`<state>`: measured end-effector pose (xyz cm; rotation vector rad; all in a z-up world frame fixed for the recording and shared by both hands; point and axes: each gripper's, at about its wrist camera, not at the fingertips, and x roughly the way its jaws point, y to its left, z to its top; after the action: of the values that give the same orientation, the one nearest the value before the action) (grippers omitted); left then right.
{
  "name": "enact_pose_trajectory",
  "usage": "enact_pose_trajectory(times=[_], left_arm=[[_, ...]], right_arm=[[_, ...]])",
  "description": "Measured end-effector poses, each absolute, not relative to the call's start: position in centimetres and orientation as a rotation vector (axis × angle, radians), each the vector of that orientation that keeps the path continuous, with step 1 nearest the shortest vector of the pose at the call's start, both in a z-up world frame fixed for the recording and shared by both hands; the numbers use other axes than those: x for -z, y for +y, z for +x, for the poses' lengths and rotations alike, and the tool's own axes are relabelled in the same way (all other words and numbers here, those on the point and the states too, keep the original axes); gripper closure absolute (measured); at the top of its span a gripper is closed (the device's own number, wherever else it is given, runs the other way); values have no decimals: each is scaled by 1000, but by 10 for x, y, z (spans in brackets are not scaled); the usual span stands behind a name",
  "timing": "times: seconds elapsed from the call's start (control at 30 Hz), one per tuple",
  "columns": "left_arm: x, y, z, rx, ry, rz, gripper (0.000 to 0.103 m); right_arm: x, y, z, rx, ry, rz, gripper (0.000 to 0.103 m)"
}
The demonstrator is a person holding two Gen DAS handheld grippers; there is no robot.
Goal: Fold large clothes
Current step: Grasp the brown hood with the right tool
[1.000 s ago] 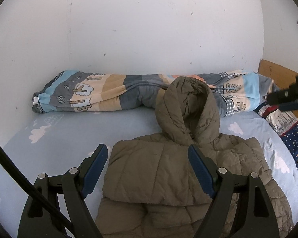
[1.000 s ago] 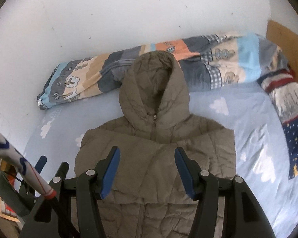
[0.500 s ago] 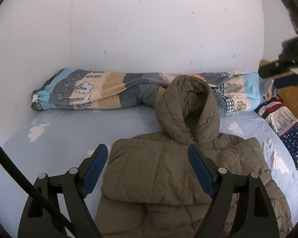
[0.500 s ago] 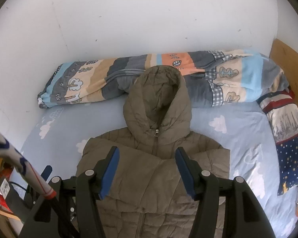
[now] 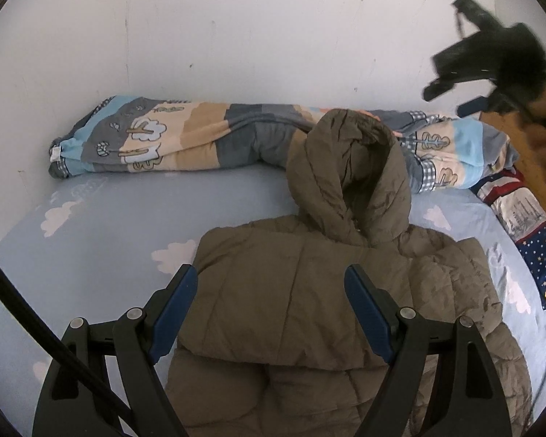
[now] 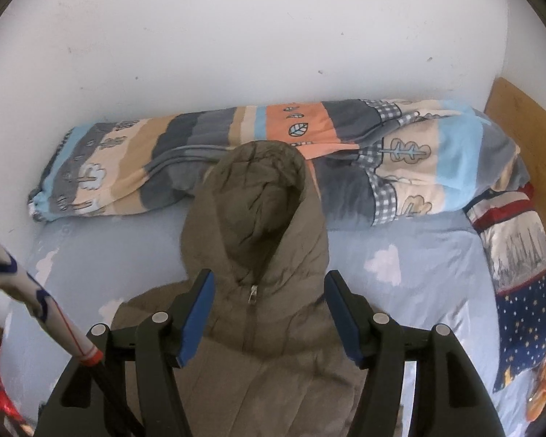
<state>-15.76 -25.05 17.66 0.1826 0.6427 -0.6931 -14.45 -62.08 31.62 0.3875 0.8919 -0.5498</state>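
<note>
An olive-brown hooded puffer jacket lies on the light blue bed sheet, zipper side up, hood pointing toward the wall. Its left sleeve is folded across the chest. My left gripper is open and empty, hovering above the folded chest. My right gripper is open and empty above the collar and zipper pull, hood just beyond. The right gripper also shows in the left wrist view, high at the upper right.
A rolled patterned quilt lies along the white wall behind the hood; it shows in the right wrist view too. A star-patterned pillow sits at right by a wooden headboard. A striped pole stands at the left.
The right gripper has risen and moved forward from over the jacket's chest to over the collar. The left gripper has stayed almost still. The jacket has not moved.
</note>
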Motion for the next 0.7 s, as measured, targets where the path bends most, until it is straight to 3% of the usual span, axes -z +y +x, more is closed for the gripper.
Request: enact_pose_trajectory(times=[0.7], left_arm=[[-118,-260,-126,665,822,242,21]], right_arm=[[-178,-747,-25,688,968,433,33]])
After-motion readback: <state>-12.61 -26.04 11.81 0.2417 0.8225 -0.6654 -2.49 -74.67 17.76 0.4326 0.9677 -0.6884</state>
